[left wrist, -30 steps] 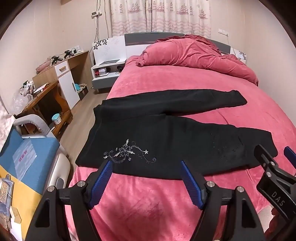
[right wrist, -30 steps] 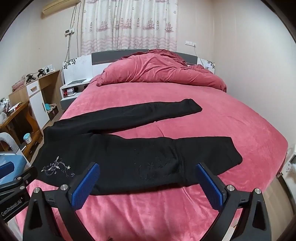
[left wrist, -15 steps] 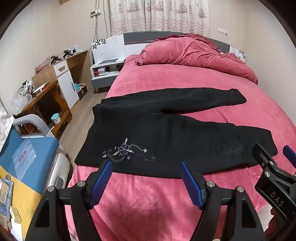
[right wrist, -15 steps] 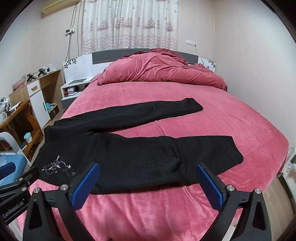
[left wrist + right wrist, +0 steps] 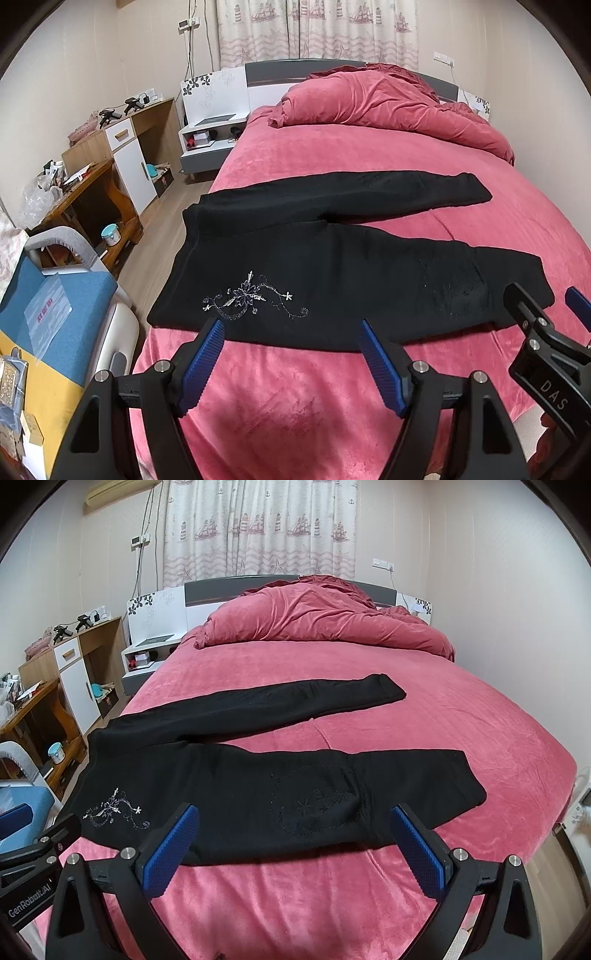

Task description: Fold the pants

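While hovering at near edge of bed (image 5: 369, 147), both tongs gaping wide, gripping nothing: left tongs (image 5: 291, 360), right tongs (image 5: 295, 843). Pants (image 5: 332, 269) lying flat on bed, legs splayed apart, waist twd left, unfolded. Prob. pre-grasp step; next calling for pinching near leg's hem w/ right, waist w/ left, then laying it over far leg. Showing blue chair (image 5: 48, 295) in full only in left view; catching bed's right corner only in right view.

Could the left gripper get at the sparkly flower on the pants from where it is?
Probably yes. The left gripper is open just short of the embroidered flower on the black pants, with only bare bedspread between.
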`<state>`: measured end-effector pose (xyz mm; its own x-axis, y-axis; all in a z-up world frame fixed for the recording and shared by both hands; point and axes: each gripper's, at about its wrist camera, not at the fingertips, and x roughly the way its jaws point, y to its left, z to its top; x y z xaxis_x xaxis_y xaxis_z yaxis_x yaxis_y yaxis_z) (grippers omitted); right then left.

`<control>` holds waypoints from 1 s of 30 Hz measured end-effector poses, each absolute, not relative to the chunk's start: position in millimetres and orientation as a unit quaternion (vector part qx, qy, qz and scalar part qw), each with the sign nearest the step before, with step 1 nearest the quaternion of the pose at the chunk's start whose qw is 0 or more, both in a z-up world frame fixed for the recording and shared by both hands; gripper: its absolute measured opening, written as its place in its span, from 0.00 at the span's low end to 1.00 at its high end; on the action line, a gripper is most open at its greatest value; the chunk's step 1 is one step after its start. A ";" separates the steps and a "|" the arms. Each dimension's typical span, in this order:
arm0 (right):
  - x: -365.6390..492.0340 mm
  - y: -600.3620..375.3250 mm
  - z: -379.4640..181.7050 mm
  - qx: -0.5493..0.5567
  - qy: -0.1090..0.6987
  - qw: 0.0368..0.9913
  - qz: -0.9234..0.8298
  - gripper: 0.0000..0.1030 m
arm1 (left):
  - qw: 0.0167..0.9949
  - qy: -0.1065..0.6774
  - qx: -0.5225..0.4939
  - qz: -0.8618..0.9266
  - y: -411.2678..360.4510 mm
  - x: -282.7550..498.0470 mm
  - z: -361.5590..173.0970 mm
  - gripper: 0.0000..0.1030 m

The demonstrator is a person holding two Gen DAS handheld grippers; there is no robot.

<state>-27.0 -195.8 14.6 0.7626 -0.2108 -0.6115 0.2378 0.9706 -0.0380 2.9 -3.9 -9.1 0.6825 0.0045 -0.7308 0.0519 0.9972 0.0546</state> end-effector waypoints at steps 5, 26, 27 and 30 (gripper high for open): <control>-25.2 -197.2 13.2 0.021 0.327 0.937 -0.119 1.00 | 0.914 0.404 0.036 -0.013 -4.2 3.5 -12.0 0.74; -18.1 -204.7 2.8 0.025 0.345 0.930 -0.121 1.00 | 0.910 0.414 0.032 -0.014 -4.1 5.6 -17.4 0.74; -17.1 -205.9 1.5 0.024 0.348 0.929 -0.122 1.00 | 0.909 0.415 0.032 -0.012 -4.1 6.1 -18.4 0.74; -14.4 -208.9 -3.3 0.024 0.355 0.926 -0.123 1.00 | 0.907 0.421 0.031 -0.012 -2.7 9.6 -23.0 0.74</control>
<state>-14.4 -208.9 -3.3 0.7176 -0.2111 -0.6637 0.2452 0.9685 -0.0430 9.6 -2.7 -23.0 0.6456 0.0045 -0.7636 0.0470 0.9979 0.0456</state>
